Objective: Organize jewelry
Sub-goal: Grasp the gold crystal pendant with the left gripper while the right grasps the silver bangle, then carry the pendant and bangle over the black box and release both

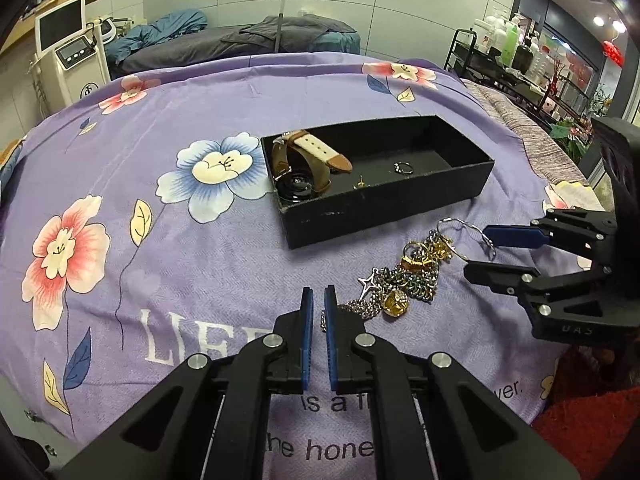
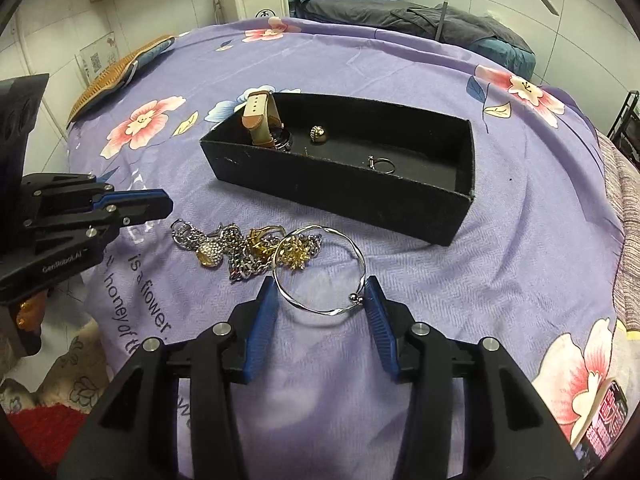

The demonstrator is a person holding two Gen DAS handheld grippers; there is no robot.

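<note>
Right now the jewelry pile (image 2: 248, 248) lies on the purple flowered cloth (image 2: 460, 280), just in front of the long black box (image 2: 340, 192). The pile is a tangle of silver chains, gold bits and a sparkly gold ring (image 1: 396, 304). A little silver star charm (image 1: 368, 280) sticks out on one side of it.

A thin silver bangle (image 2: 320, 268) lies at the edge of the pile, partly on top of the gold pieces. It has a small ball at its end. The right gripper (image 2: 322, 296) is low over the cloth, and its two blue fingers (image 2: 266, 300) are spread wide, one on each side of the bangle. The ball end sits right next to the finger on the right side. I cannot tell if either finger really touches the bangle.

The left gripper (image 1: 316, 300) is at the other end of the pile, near the chains. Its blue fingers are close together, with only a thin gap between them, and nothing is in the gap.

Inside the box, a watch (image 1: 298, 186) with a brown and cream strap leans in one end. A small gold stud (image 1: 362, 182) lies near the middle of the box floor. A thin silver ring (image 1: 403, 168) lies farther along. A round gold ball piece (image 2: 319, 134) sits near the back wall, close to the watch.

The cloth has big pink and blue flowers on it, and some printed words. Behind it is a white machine with a screen (image 1: 66, 46).
</note>
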